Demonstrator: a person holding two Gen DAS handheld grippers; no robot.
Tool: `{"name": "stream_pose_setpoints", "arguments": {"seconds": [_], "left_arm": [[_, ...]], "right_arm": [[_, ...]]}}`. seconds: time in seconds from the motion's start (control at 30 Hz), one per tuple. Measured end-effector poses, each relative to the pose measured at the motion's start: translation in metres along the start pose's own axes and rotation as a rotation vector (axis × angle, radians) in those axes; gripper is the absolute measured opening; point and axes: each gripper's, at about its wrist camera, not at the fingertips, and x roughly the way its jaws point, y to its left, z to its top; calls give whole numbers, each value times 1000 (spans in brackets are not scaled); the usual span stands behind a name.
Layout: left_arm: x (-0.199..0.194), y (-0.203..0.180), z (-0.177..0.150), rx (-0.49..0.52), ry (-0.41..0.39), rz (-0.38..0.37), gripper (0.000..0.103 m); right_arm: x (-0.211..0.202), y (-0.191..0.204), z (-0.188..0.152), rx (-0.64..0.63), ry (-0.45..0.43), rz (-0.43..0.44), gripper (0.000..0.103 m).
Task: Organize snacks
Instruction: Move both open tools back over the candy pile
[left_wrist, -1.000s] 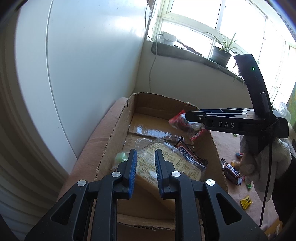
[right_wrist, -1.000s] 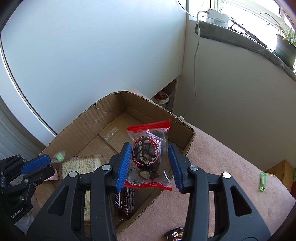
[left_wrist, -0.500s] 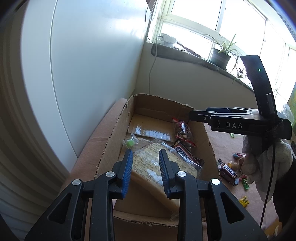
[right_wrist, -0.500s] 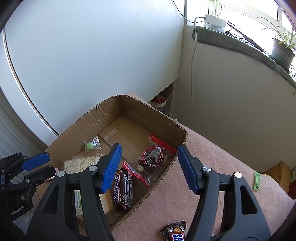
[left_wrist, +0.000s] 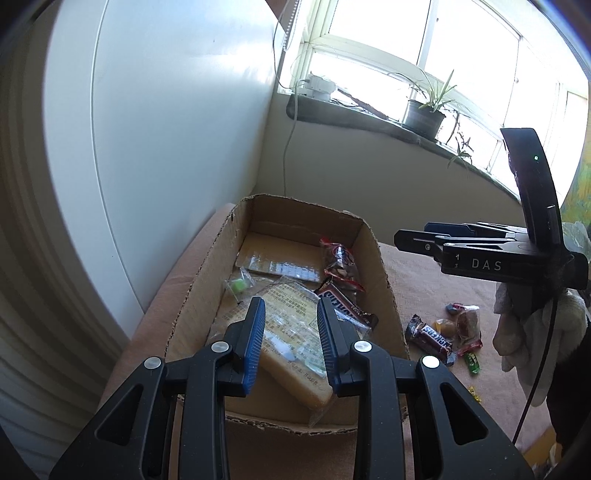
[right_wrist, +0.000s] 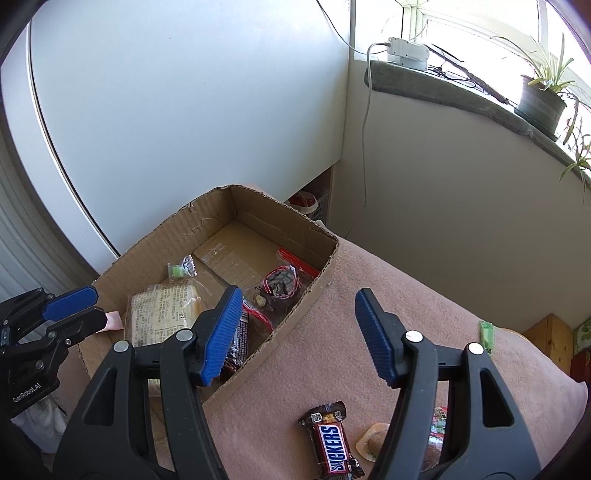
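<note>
We find the right gripper (right_wrist: 297, 334) with jaws wide apart and empty, having just been opening, above the box (right_wrist: 258, 354) edge. The red packet (right_wrist: 282, 282) lies inside the box, against its far right wall. The left gripper (left_wrist: 290, 341) hangs over the biscuit pack (left_wrist: 286, 332), jaws slightly parted, nothing between them. A Snickers bar (right_wrist: 332, 445) lies outside on the pink cloth (right_wrist: 406, 288).
</note>
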Motion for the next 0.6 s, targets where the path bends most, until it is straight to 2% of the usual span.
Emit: {"name": "stream_pose_setpoints", "arguments": {"seconds": [0.37, 0.47, 0.6], "left_arm": [[-7, -28, -4, 32, -1, -42, 27], [-8, -37, -6, 50, 2, -58, 27], [-8, -52, -10, 72, 14, -89, 27]], "right_arm": [[-37, -20, -26, -3, -10, -37, 67], [-48, -27, -35, 1, -13, -49, 77], [-61, -38, -49, 4, -13, -67, 77]]}}
